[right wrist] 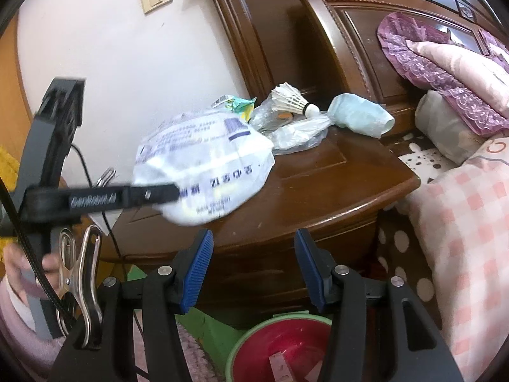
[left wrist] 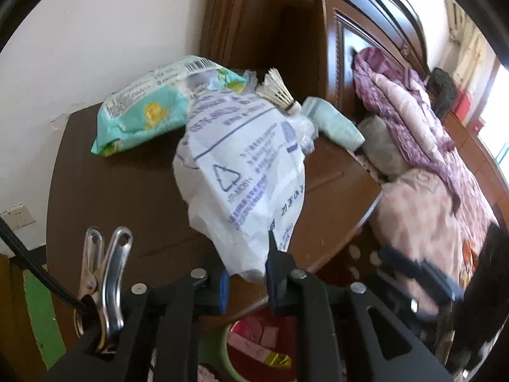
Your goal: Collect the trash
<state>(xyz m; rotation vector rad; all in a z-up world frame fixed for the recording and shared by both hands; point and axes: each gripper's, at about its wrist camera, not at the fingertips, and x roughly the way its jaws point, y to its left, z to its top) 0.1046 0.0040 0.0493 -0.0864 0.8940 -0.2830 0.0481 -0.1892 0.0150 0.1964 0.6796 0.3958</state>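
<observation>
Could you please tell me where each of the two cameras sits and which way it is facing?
Left wrist: on the left gripper, looking down over the nightstand toward the bed; its fingers pinch the white bag.
Right wrist: on the right gripper, open and empty, facing the nightstand from the front; the left gripper and a hand show at left.
Shared: bag, shuttlecock, nightstand, red bin, bed.

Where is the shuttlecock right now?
In both views, the shuttlecock lies at the back of the wooden nightstand, on crumpled clear plastic, beside the pale blue roll.
</observation>
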